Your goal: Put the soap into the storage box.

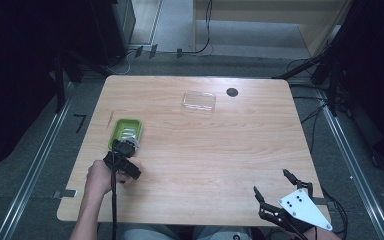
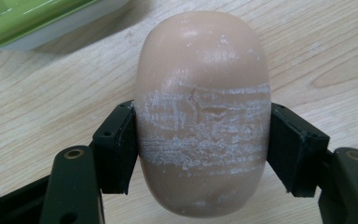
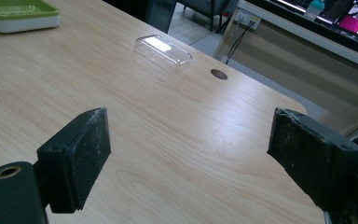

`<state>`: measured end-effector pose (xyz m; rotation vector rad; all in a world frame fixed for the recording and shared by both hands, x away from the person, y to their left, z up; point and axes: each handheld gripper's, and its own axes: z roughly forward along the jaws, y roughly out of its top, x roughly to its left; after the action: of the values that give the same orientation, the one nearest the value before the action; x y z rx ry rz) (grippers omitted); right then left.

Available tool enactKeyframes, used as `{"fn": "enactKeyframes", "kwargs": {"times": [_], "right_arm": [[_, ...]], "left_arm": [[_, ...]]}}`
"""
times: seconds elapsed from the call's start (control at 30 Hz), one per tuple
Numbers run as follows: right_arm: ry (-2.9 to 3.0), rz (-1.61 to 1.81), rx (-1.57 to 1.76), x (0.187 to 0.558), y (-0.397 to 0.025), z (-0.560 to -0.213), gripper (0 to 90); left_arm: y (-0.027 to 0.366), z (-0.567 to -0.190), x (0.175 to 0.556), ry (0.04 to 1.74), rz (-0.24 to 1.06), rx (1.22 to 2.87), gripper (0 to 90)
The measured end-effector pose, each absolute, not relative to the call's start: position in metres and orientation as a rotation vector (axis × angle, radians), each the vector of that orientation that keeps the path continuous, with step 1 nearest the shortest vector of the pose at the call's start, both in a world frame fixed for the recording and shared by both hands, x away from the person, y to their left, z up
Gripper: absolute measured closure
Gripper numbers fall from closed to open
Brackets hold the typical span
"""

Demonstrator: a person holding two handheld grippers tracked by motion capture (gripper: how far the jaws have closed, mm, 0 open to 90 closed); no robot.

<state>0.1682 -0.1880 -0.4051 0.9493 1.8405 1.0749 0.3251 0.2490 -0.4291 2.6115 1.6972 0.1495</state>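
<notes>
Soap (image 2: 201,116) just before the tray (image 1: 125,132); lid (image 1: 199,101) behind, far right.

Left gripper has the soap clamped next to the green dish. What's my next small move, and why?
Probably carry the soap forward over the green dish before opening. The left gripper grips it at mid-body, and the dish sits just ahead, looking empty. The right gripper is open, well clear.
</notes>
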Motion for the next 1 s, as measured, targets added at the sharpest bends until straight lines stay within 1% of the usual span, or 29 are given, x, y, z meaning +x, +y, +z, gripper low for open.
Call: {"fn": "enactKeyframes", "kwargs": {"times": [1.0], "right_arm": [[1.841, 1.073, 0.95, 0.168, -0.187, -0.405, 13.3]], "left_arm": [[0.28, -0.411, 0.327, 1.745, 0.2, 2.54, 33.8]]}}
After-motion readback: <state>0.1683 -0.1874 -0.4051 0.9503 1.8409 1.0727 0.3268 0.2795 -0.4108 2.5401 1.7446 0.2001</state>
